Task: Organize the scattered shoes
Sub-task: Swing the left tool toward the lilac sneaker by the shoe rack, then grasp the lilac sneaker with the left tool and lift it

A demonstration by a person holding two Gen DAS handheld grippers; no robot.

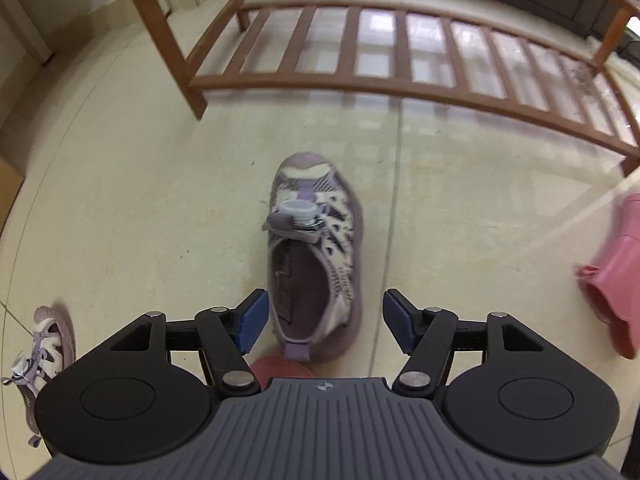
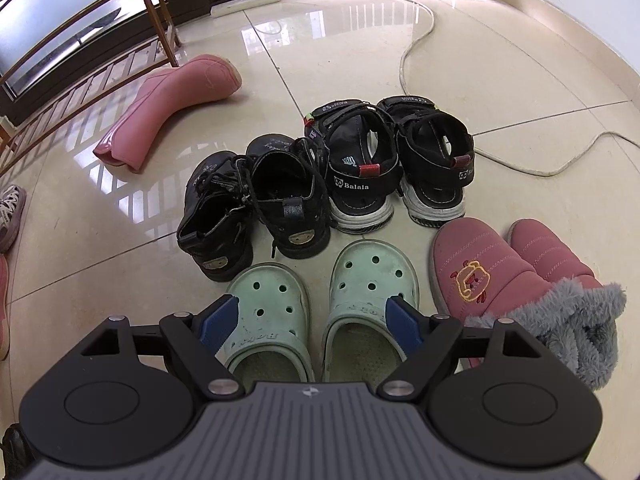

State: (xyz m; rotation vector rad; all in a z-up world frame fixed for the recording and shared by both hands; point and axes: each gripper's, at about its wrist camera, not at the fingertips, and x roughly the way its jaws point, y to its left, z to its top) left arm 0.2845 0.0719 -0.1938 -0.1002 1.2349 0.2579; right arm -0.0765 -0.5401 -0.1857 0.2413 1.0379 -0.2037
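Left gripper (image 1: 324,320) spread, pads empty, over heel of purple sneaker (image 1: 316,256) on floor. Sneaker's long axis runs straight ahead, toe toward rack (image 1: 360,80), across pad gap. Right gripper (image 2: 310,324) spread, empty, over paired green clogs (image 2: 320,304). Left nearer sneaker.

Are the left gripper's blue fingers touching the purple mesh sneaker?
Apart: the left wrist view shows floor between the right finger and the sneaker; neither presses it.

Two wrist fisheyes, steeply downward, close over floor – shared pink boot (image 2: 172,108).
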